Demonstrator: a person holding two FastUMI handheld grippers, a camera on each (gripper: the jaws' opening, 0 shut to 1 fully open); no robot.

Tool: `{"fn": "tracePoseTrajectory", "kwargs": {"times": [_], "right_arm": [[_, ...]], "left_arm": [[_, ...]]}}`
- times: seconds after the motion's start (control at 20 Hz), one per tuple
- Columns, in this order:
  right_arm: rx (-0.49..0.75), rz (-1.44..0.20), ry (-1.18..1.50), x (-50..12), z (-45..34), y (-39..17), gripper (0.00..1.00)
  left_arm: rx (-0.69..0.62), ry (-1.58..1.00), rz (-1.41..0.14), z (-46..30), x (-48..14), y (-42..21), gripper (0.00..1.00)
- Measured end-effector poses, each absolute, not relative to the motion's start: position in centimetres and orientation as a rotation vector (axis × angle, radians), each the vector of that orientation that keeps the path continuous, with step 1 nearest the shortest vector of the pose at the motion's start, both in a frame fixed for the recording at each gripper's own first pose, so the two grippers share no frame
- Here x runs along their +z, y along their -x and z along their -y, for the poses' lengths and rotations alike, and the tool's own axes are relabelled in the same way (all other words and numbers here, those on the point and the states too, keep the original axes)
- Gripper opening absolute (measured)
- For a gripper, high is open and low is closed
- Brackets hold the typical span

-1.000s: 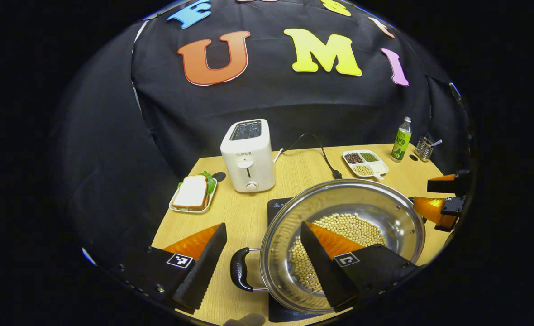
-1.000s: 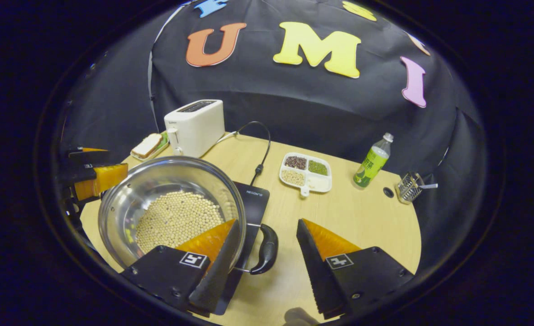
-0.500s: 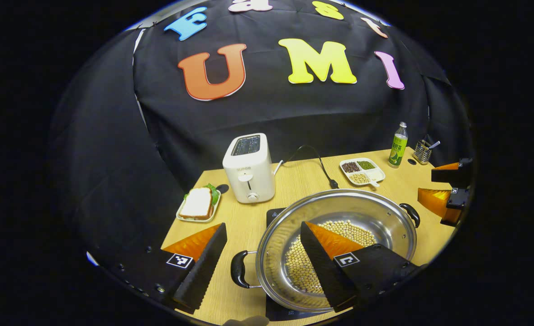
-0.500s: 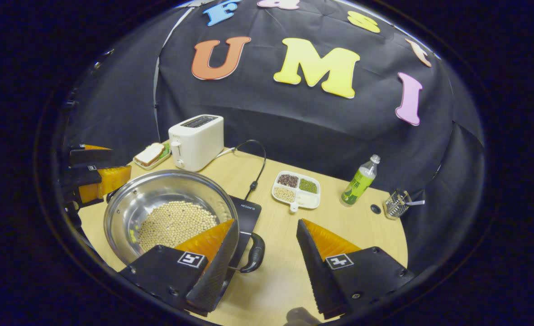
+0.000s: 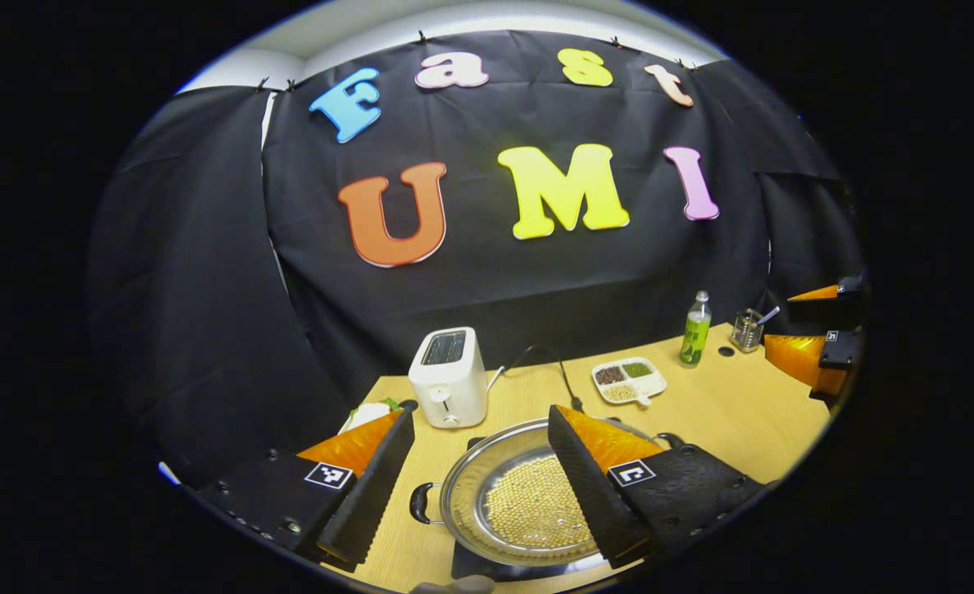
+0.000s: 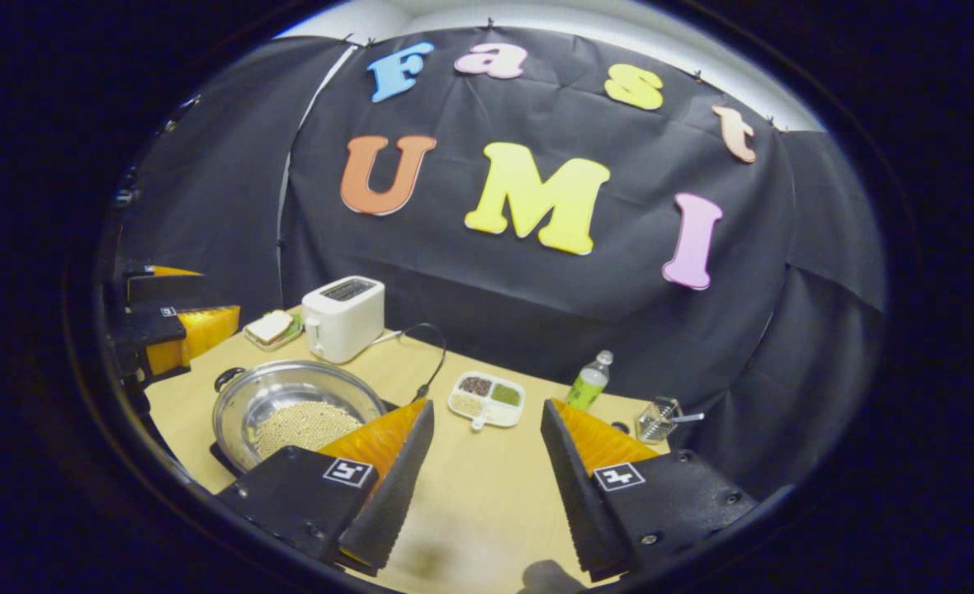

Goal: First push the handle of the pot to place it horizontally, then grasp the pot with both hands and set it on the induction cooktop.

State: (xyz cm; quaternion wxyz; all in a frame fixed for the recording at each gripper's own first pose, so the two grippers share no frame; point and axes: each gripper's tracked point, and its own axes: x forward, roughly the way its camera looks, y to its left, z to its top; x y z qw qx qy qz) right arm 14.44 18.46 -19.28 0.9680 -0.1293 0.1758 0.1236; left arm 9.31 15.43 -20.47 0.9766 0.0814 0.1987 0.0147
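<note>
We are holding both claws — left claw [image 5: 480,470] and right claw [image 6: 487,462] — spread wide, gripping nothing, above the desk [image 6: 487,495]. The steel pot [image 5: 528,507] of beans is sitting on the induction cooktop [image 5: 475,565] — placement looks done; next we judge only clearing away.

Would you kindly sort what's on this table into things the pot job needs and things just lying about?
Job:
- pot of beans
- induction cooktop beneath it
- left gripper, open
- right gripper, open

Lying about:
- toaster
- sandwich plate
- divided dish
- green bottle
- wire holder
</note>
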Motion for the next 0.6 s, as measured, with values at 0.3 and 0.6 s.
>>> {"fn": "tracePoseTrajectory", "kwargs": {"times": [0.3,0.6], "right_arm": [[0.199,-0.214,0.185,-11.4,-8.2,-11.5,1.00],[0.170,-0.137,0.029,-6.1,3.6,-6.8,1.00]], "left_arm": [[0.081,-0.165,-0.230,-8.8,-11.6,-5.5,0.96],[0.074,-0.115,-0.141,0.7,-5.9,-0.4,0.96]]}}
